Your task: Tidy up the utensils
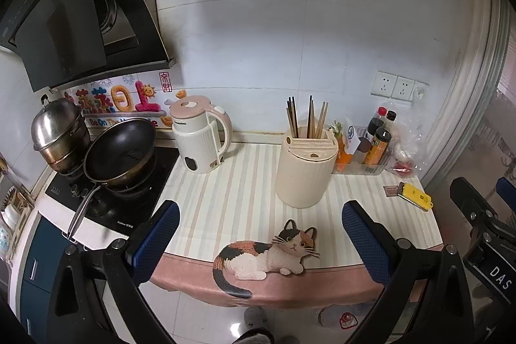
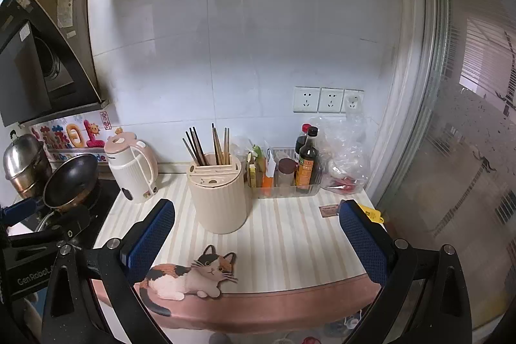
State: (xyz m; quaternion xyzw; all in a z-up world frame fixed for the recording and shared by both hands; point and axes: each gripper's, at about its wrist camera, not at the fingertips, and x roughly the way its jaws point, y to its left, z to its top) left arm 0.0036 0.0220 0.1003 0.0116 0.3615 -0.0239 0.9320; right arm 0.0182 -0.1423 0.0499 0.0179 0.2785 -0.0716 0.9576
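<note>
Cream utensil holder (image 1: 304,170) with chopsticks (image 1: 308,117) stands mid-counter near the back edge; left gripper (image 1: 261,234) and right gripper (image 2: 258,240) gape wide, empty.

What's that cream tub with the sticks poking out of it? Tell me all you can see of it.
The utensil holder is a cream, ribbed, round tub, likely plastic, standing upright on the striped counter mat. Its top has narrow slots and a small hole. Chopsticks, dark and light wood, stand in the back section. A clear condiment tray sits close on its right; nothing grips it.
</note>
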